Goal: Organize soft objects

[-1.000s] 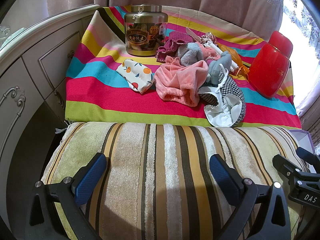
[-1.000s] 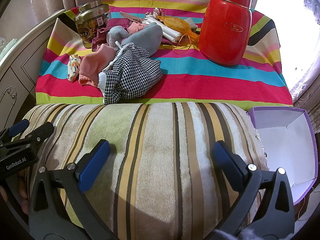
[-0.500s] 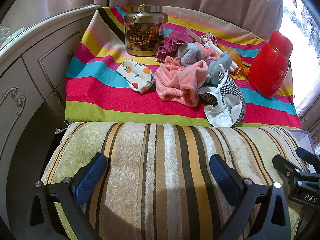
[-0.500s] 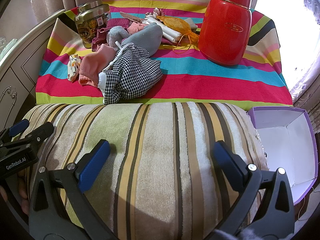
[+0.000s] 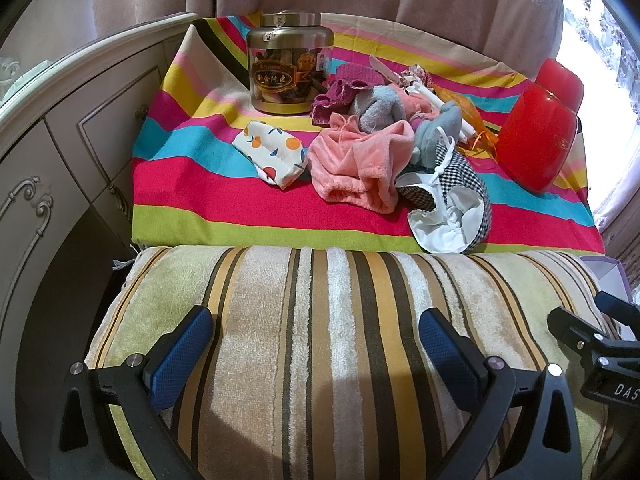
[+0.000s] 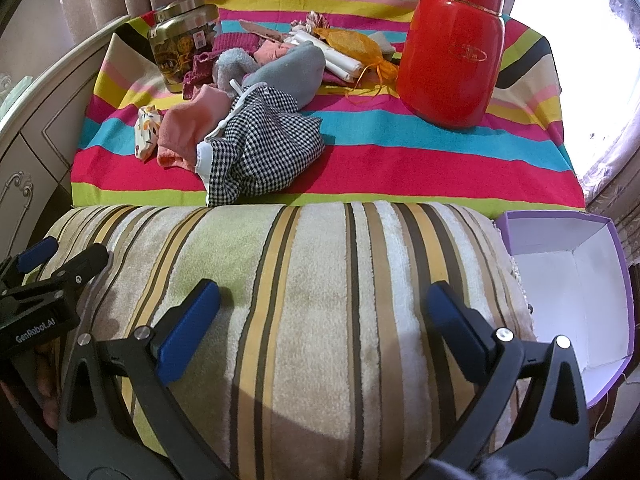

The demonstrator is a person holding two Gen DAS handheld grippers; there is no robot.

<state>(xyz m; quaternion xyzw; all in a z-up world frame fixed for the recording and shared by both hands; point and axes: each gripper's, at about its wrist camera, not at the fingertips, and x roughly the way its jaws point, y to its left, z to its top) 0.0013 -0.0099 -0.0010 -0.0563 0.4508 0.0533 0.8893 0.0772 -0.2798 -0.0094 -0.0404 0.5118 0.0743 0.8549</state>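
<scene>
- A cream cabinet (image 5: 60, 136) with carved drawer fronts stands at far left, beside a table draped in a striped cloth (image 5: 192, 184).
- The left gripper (image 5: 316, 340), fingers spread wide and holding nothing, hovers over a striped plush cushion (image 5: 320, 320) in the foreground.
- A lidded jar (image 5: 289, 68) sits at the back left of the cloth; a fruit-print pouch (image 5: 272, 152) lies in front of it.
- The soft items lie heaped mid-cloth: a pink garment (image 5: 356, 164), a grey plush toy (image 6: 288, 68) and a houndstooth drawstring bag (image 6: 264, 152), all touching.
- The right gripper (image 6: 324, 308), likewise wide apart and empty, hangs over the same cushion.
- A red flask (image 6: 452, 44) stands upright at the right rear.
- An open purple box (image 6: 568, 280) sits just right of the cushion.
</scene>
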